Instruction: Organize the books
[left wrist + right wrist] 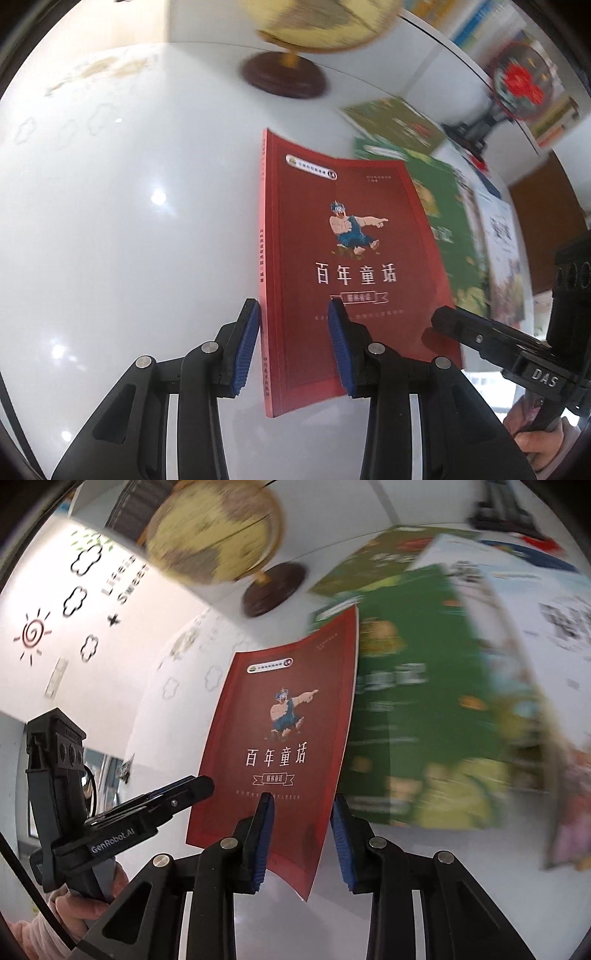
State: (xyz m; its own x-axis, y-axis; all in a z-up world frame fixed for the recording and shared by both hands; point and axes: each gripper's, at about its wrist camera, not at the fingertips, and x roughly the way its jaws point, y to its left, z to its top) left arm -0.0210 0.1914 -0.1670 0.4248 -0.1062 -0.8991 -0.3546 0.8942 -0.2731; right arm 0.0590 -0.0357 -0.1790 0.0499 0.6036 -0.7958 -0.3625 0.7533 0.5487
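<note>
A red book (343, 266) with a cartoon figure and white Chinese title is held up off the white table (129, 221). My left gripper (293, 345) straddles its spine side, one blue pad (245, 347) beside the spine, the other on the cover, jaws wide. In the right wrist view the red book (280, 746) bends, and my right gripper (301, 840) straddles its lower right edge, jaws apart. The right gripper (454, 325) also shows in the left wrist view; the left gripper (192, 788) shows in the right wrist view.
A green book (447, 221) and other picture books (498, 236) lie to the right, blurred. A globe on a dark round base (284, 74) stands at the back. A dark stand (469, 129) with a red ornament is at the far right. A decorated white wall (74, 627) is left.
</note>
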